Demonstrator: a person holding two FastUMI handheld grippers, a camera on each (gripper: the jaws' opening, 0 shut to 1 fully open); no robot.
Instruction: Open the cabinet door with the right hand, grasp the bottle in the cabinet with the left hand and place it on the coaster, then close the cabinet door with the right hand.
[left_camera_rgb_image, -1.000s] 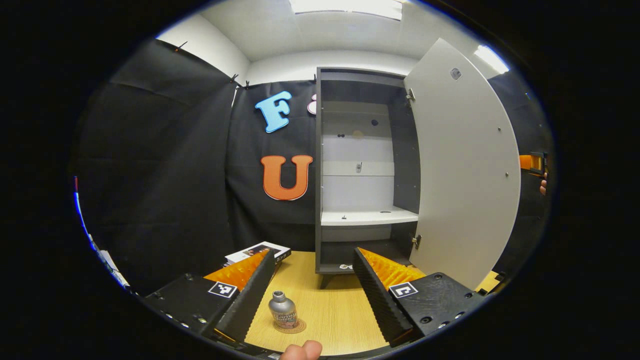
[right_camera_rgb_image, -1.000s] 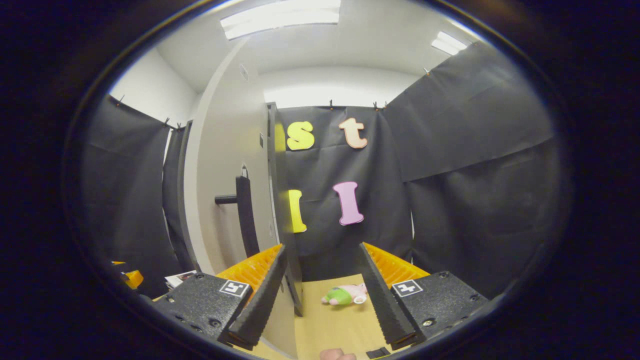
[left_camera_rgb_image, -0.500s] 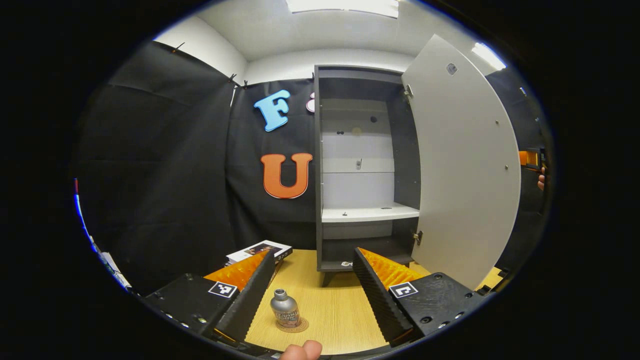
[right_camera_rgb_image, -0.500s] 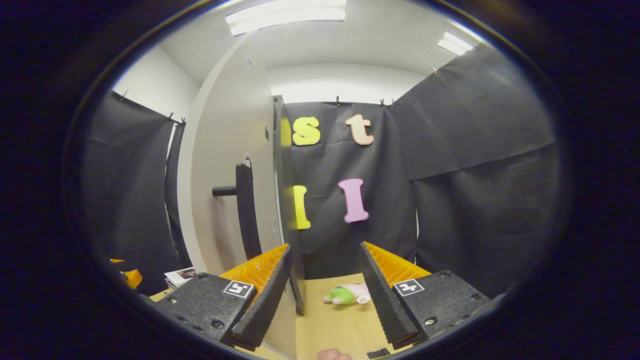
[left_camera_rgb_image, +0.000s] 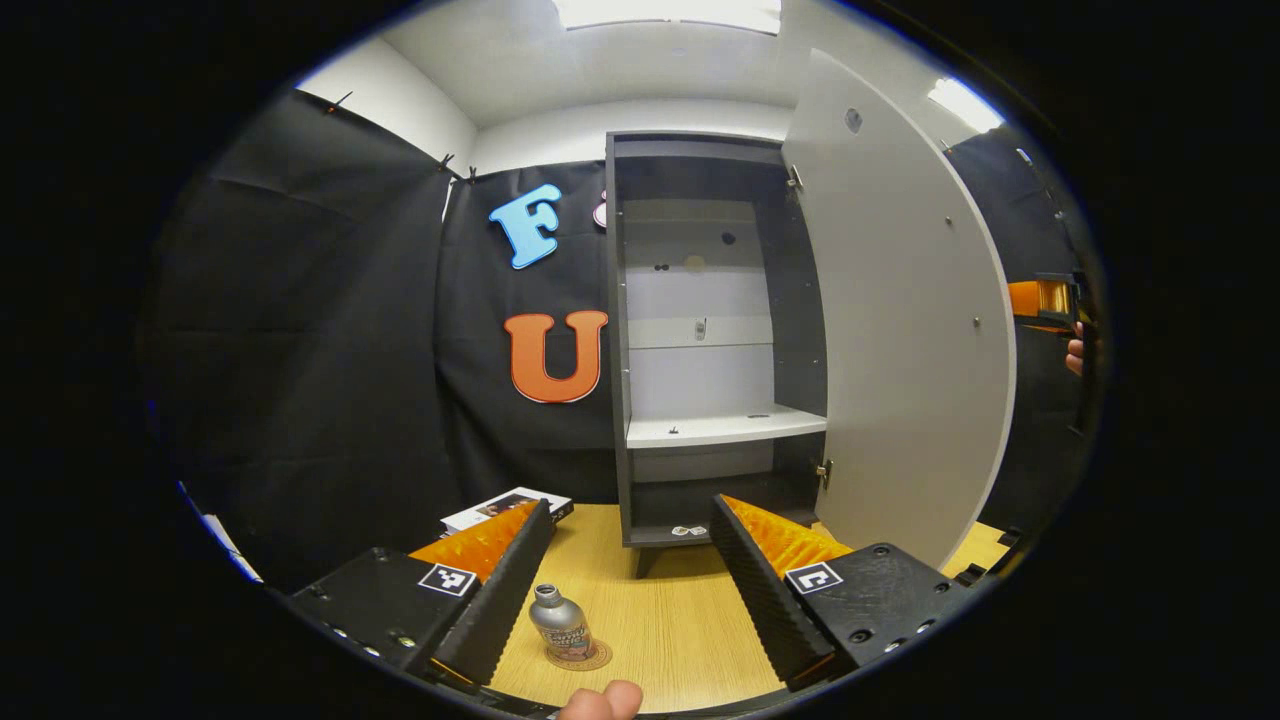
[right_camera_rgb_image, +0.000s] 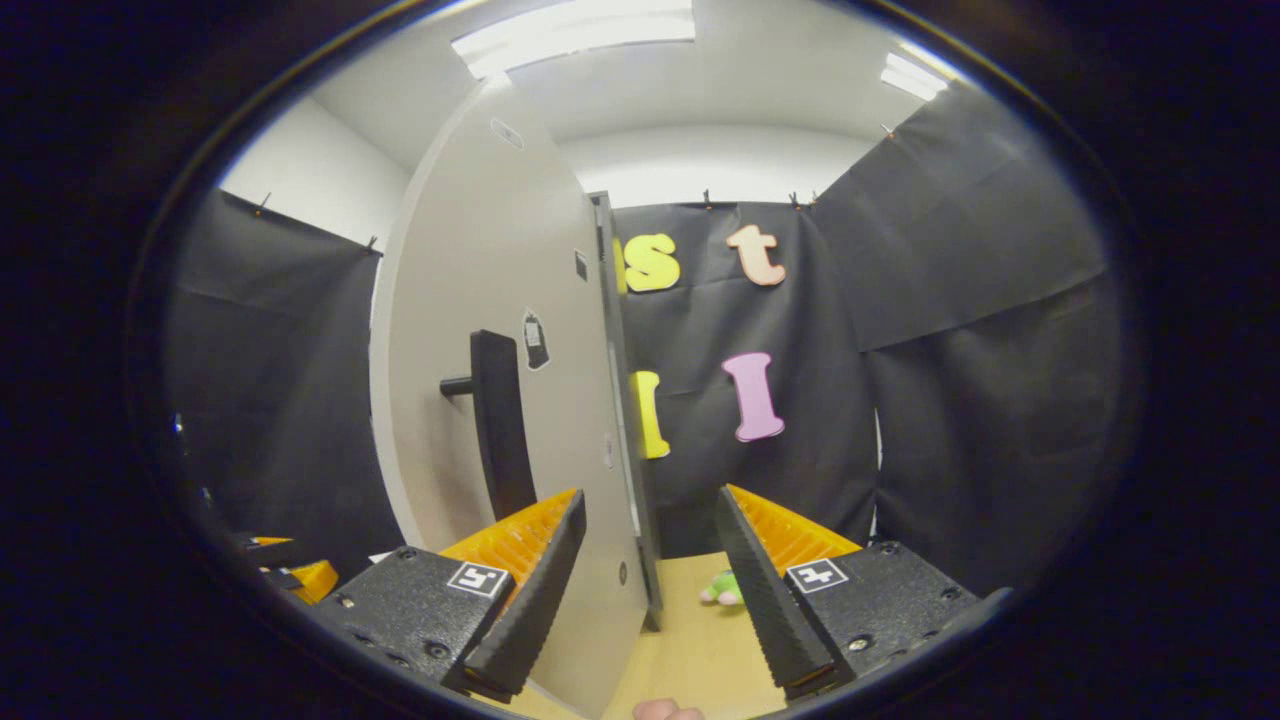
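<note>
Bottle (left_camera_rgb_image: 562, 628) stands on the coaster (left_camera_rgb_image: 580, 657) at 6 o'clock, between the released left gripper (left_camera_rgb_image: 625, 575) fingers. Right gripper (right_camera_rgb_image: 650, 580) (also gaping) straddles the cabinet door (right_camera_rgb_image: 480, 400) edge, probably to push it closed.

The cabinet door (right_camera_rgb_image: 490, 400) has swung nearer the right tongs (right_camera_rgb_image: 640, 590) (its edge now between the fingers); the toy (right_camera_rgb_image: 722, 588) half hidden.

The bottle (left_camera_rgb_image: 560, 627) stands on the coaster (left_camera_rgb_image: 580, 657) on the table (left_camera_rgb_image: 670, 620), in front of the cabinet (left_camera_rgb_image: 715, 340), whose door (left_camera_rgb_image: 900, 330) hangs open at the cabinet's right, and a book (left_camera_rgb_image: 505, 507) lies left of the cabinet.
</note>
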